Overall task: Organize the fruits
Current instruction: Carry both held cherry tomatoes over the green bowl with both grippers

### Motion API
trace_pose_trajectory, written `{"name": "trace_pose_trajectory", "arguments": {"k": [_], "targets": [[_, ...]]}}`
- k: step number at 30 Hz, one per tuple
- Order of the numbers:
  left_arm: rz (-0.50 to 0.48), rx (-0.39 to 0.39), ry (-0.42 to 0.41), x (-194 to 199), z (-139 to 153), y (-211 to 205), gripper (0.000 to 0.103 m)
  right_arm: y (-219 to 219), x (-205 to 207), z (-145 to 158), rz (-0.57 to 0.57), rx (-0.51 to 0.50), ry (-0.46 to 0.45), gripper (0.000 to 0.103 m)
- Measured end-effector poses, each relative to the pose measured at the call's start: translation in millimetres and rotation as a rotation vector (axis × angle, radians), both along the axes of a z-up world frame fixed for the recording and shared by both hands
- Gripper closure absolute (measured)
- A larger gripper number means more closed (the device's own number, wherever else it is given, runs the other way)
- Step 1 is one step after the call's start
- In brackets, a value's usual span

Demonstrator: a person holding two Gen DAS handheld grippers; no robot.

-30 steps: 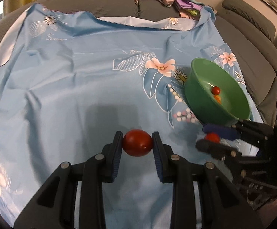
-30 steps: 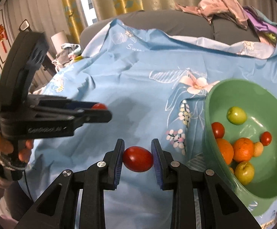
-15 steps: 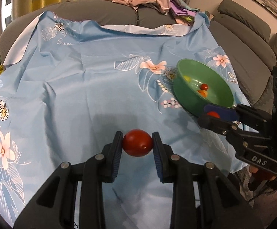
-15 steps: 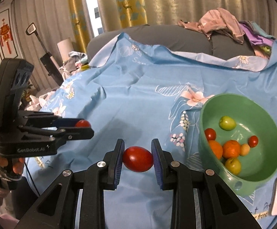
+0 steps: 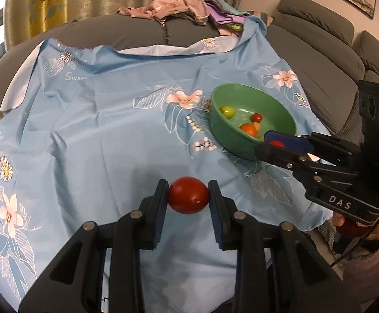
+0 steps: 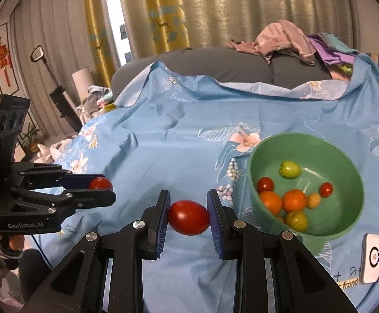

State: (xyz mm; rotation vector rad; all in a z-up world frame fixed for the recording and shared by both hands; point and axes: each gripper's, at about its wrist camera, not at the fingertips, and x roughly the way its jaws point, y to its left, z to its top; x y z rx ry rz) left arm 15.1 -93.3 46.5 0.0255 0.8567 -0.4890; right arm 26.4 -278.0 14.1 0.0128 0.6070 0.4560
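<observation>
Two smooth, oval red tomatoes, one (image 5: 188,195) pinched by the left tongs (image 5: 188,195), one (image 6: 188,217) by the right tongs (image 6: 188,217).

Left wrist view looking forward and down over the blue cloth (image 5: 98,130), right wrist view angled likewise from the right, closer to the green bowl (image 6: 351,172), both sharing cloth, bowl and sofa back (image 5: 137,34).

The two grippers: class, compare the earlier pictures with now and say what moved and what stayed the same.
Both grippers have drawn back and up from the green bowl, which now looks smaller and farther away in both views. Nothing was released: the left gripper stays shut on its red tomato, and the right gripper on its red tomato. The fruit in the bowl is unchanged.
</observation>
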Motion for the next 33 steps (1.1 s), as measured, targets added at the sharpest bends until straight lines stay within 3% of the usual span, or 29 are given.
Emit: {"name": "trace_pose_trajectory", "arguments": {"k": [33], "targets": [[-0.228, 0.043, -0.036, 48, 10, -126, 0.073, -93, 17, -11, -0.219, 0.064, -0.006, 0.072]]}}
